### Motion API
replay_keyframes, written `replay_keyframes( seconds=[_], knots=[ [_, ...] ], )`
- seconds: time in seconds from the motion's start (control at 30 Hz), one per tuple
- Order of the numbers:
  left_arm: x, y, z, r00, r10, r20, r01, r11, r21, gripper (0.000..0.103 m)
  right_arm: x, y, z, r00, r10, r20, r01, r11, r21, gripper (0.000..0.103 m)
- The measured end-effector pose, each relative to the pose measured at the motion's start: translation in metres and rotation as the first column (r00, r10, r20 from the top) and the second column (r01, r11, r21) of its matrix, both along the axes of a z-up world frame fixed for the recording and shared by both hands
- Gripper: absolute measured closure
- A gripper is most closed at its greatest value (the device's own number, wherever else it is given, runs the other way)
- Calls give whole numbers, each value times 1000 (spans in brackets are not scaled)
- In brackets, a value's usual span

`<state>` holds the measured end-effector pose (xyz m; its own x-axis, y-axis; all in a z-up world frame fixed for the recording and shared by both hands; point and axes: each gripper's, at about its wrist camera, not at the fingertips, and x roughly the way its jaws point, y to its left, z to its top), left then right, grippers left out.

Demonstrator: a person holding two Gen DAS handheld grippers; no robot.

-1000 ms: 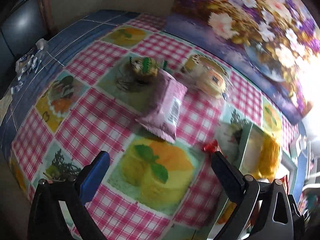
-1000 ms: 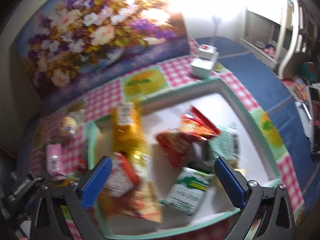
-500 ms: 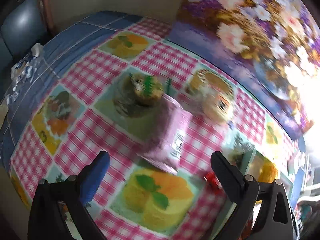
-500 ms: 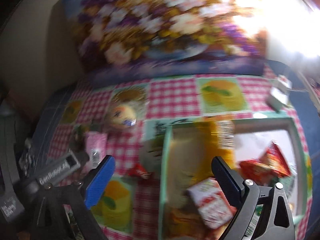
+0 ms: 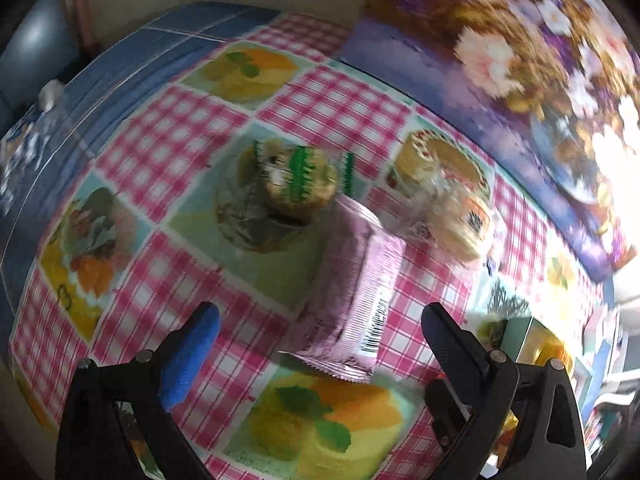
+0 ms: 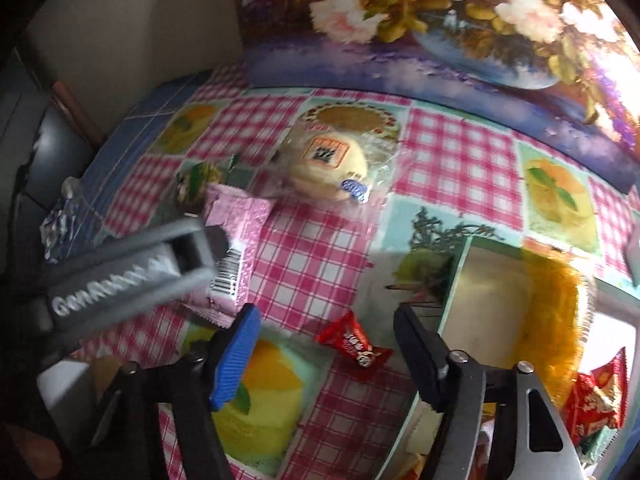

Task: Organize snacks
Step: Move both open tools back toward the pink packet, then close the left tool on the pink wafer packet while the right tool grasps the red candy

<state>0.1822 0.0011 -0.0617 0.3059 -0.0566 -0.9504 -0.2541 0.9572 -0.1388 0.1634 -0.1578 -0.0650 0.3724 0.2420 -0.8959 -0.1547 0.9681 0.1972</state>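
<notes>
On the checked, fruit-printed tablecloth (image 5: 328,108), the left gripper (image 5: 320,328) hangs wide open and empty over a crinkly pink snack packet (image 5: 356,280). Behind it lie a round green-striped wrapped cake (image 5: 298,180) and a clear-bagged bun (image 6: 332,164), both blurred. The right gripper (image 6: 326,330), also open and empty, frames a red foil candy (image 6: 354,344) beside the green-rimmed tray (image 6: 456,276), whose contents are cut off.

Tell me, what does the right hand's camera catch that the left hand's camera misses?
Only the right wrist view shows the small red candy lying between the open right gripper, and the red packets inside the tray. Only the left wrist view shows the open left gripper from behind. Both show the pink packet, the wrapped bun and the checked tablecloth.
</notes>
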Motion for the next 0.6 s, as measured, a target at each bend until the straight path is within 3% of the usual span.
replay_keyframes(
  seconds=[0.23, 0.43, 0.6],
  knots=[
    [6, -7, -15, 999, -25, -26, 25, 1000, 14, 3, 3, 2, -19, 999, 7, -41, -8, 1000, -24, 40],
    [11, -11, -24, 998, -44, -38, 43, 999, -8, 5, 3, -2, -30, 997, 10, -74, -11, 1000, -12, 62],
    [14, -16, -26, 997, -65, -36, 65, 998, 9, 32, 1, -1, -30, 998, 9, -65, -11, 999, -31, 72]
  ],
)
